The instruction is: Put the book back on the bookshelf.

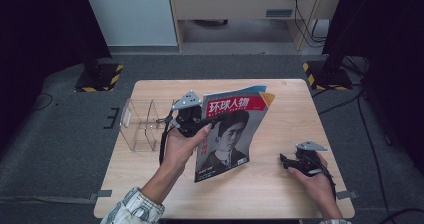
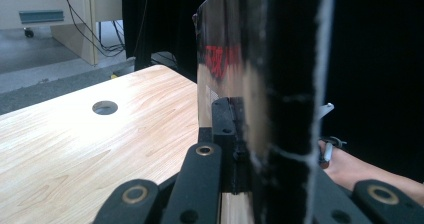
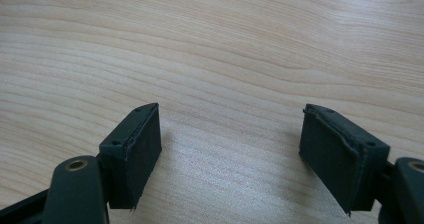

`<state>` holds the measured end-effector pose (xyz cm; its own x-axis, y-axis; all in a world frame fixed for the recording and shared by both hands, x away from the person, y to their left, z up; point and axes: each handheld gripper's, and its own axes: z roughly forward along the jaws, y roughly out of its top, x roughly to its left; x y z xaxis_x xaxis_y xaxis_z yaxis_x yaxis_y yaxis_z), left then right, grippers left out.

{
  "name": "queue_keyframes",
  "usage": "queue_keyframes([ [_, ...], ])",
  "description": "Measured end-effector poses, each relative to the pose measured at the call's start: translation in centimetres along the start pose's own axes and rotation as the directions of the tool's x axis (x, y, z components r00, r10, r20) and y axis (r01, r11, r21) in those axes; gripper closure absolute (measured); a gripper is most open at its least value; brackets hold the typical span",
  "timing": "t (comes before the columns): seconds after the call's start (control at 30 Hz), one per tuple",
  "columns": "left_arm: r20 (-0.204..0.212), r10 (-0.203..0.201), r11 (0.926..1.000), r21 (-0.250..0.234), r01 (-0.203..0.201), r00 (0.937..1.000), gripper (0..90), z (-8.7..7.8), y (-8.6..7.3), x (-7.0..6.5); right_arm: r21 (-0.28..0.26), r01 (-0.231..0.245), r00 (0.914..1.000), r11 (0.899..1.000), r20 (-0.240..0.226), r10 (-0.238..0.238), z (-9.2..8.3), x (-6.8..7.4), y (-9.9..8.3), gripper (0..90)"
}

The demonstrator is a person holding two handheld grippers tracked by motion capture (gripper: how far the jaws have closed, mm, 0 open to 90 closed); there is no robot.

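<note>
Even overhead light on the pale wooden bench (image 1: 280, 184), dark corners beyond, soft shadows beneath the open right jaws, glossy portrait-cover magazine (image 2: 235, 84) blurred and glare-streaked between the left jaws

grey carpet floor (image 1: 60, 134), wood desk (image 1: 230, 4) behind, dark curtains (image 1: 30, 34)

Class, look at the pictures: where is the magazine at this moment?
In the high view, the magazine stands near the table's middle, held upright by the left gripper, with the clear plastic rack to its left and the right gripper to its right.
</note>
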<state>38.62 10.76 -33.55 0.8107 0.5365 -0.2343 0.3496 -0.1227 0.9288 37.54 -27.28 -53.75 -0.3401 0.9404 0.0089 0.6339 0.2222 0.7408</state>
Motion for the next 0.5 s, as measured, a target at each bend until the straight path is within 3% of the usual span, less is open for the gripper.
queue_keyframes([
  [0.23, 0.002, 0.012, 0.9999, -0.01, -0.012, 0.9999, 86.4, -1.2, -0.3, -0.1, -0.001, 0.009, 1.0, 1.0, -0.002, -0.009, 0.0, 0.0, 0.0, 24.9],
  [0.5, 0.002, -0.011, 0.9993, -0.035, 0.011, 0.9999, 86.4, -2.9, -1.2, 0.3, -0.002, 0.008, 1.0, 1.0, 0.0, -0.008, 0.0, 0.0, 0.0, 24.9],
])
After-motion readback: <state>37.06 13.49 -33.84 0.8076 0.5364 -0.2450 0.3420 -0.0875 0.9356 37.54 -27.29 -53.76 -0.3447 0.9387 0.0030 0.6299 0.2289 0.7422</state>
